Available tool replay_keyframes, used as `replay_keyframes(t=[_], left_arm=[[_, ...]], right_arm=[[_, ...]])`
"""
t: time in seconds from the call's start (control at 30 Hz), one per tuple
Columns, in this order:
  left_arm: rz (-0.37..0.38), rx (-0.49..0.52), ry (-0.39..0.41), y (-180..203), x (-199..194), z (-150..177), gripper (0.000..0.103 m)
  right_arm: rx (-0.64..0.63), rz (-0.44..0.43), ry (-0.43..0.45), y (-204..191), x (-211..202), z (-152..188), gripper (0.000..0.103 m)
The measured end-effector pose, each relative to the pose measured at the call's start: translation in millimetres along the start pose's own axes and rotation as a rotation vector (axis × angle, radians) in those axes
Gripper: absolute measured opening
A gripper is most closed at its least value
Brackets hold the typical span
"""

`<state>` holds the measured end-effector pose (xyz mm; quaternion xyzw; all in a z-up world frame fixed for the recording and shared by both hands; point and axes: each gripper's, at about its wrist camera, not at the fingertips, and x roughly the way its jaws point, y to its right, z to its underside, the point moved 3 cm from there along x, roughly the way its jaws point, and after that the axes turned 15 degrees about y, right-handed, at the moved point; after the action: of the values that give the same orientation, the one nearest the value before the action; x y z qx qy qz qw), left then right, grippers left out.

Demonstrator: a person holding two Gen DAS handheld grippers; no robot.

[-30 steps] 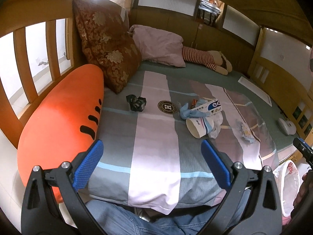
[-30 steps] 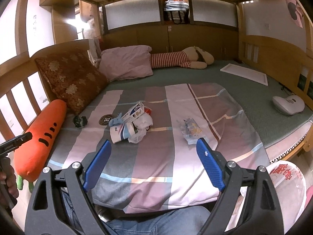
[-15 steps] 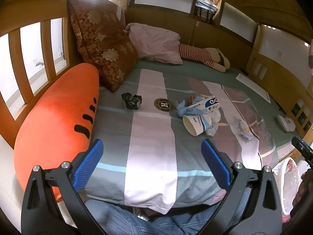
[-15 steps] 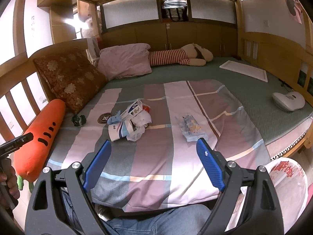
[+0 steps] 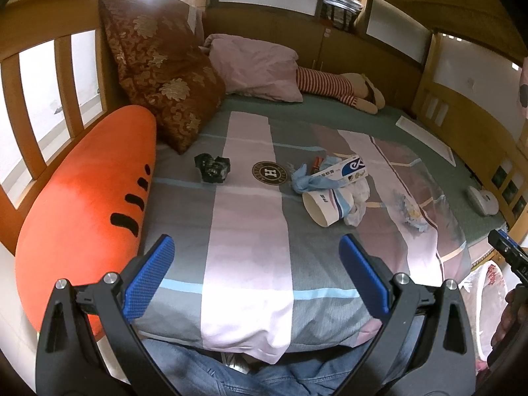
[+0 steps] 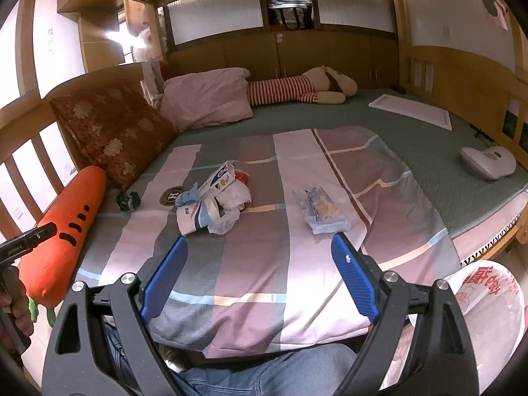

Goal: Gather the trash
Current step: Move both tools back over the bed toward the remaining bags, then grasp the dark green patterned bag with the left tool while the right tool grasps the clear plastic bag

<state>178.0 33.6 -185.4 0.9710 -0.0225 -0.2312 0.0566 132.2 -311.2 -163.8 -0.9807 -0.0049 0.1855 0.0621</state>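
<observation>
Trash lies on the striped bedspread [image 5: 247,231]: a tipped paper cup [image 5: 325,206], a toothpaste box [image 5: 343,171], blue crumpled tissue [image 5: 305,180], a white plastic wad [image 6: 231,213], a dark crumpled wrapper [image 5: 211,168] and a clear snack packet [image 6: 321,211]. The cup [image 6: 189,219] and box [image 6: 219,178] also show in the right wrist view. My left gripper [image 5: 255,254] is open and empty, hovering over the bed's near edge. My right gripper [image 6: 259,254] is open and empty, short of the packet.
A bag-lined trash bin [image 6: 475,300] stands at the bed's right front corner. An orange carrot pillow [image 5: 79,204], a brown cushion [image 5: 165,79], a pink pillow [image 6: 208,99] and a striped plush toy [image 6: 297,87] line the left and far sides. A white device [image 6: 488,163] lies right.
Both grippers have moved slightly forward toward the bed, so the trash appears a little closer. Jaws stay open and nothing was picked up.
</observation>
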Motion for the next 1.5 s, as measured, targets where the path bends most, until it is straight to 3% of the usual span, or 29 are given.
replay_keyframes(t=[0.17,0.37,0.47,0.53,0.67,0.7,0.73,0.77,0.8,0.9,1.03,1.13,1.2,1.23,1.27,1.3,1.33,1.37,1.5], left_arm=[[-0.009,0.027,0.003,3.2,29.4,-7.0,0.099],[-0.034,0.027,-0.019,-13.4,127.0,-22.8,0.099],[-0.07,0.063,-0.068,-26.3,193.6,-22.5,0.099],[-0.107,0.018,-0.137,-45.1,240.8,-17.1,0.099],[-0.169,-0.014,-0.223,-66.6,297.1,-6.1,0.098],[-0.175,-0.009,-0.24,-69.5,309.0,-3.4,0.095],[-0.176,-0.01,-0.275,-72.7,322.0,2.1,0.073],[-0.173,-0.024,-0.303,-75.3,328.5,6.8,0.057],[-0.167,-0.052,-0.311,-78.6,331.3,9.7,0.055],[-0.149,-0.049,-0.277,-76.4,309.5,3.8,0.05],[-0.045,-0.038,-0.152,-53.8,216.0,-14.5,0.05],[0.02,-0.05,-0.106,-40.8,145.1,-17.6,0.052],[0.055,-0.09,-0.095,-40.8,95.1,-14.3,0.052],[0.059,-0.114,-0.09,-44.0,69.4,-11.7,0.052],[0.06,-0.128,-0.084,-45.5,50.6,-9.7,0.052],[0.06,-0.132,-0.079,-46.5,39.3,-9.0,0.052],[0.053,-0.129,-0.07,-47.1,21.0,-9.7,0.052],[0.047,-0.127,-0.062,-47.9,7.6,-11.9,0.052],[0.074,-0.062,-0.016,-31.0,-29.5,-29.5,0.053]], right_arm=[[0.009,0.009,-0.026,6.6,17.0,8.3,0.087],[0.025,0.034,-0.071,20.3,49.3,20.0,0.087],[0.022,0.048,-0.09,26.5,62.5,25.5,0.087],[0.01,0.059,-0.098,30.7,70.6,28.9,0.087],[-0.012,0.073,-0.12,37.7,92.5,34.1,0.087],[-0.029,0.084,-0.132,38.4,103.0,35.2,0.087],[-0.038,0.089,-0.137,39.4,109.6,35.4,0.087],[-0.042,0.09,-0.141,40.3,117.8,35.2,0.087],[-0.043,0.093,-0.147,41.6,127.5,34.9,0.087],[-0.039,0.127,-0.174,53.9,166.1,37.4,0.087],[-0.059,0.165,-0.232,67.3,210.0,47.9,0.087],[-0.121,0.174,-0.28,68.7,235.0,60.6,0.087],[-0.094,0.174,-0.31,77.7,247.6,68.1,0.071],[-0.043,0.173,-0.358,87.8,256.3,74.7,0.045],[-0.023,0.169,-0.37,91.0,258.4,76.2,0.032],[-0.015,0.175,-0.365,93.7,257.8,75.0,0.031],[-0.009,0.184,-0.354,94.6,252.8,70.7,0.021],[0.015,0.17,-0.34,93.4,245.1,65.3,0.017],[0.033,0.102,-0.246,71.0,194.4,36.3,0.015]])
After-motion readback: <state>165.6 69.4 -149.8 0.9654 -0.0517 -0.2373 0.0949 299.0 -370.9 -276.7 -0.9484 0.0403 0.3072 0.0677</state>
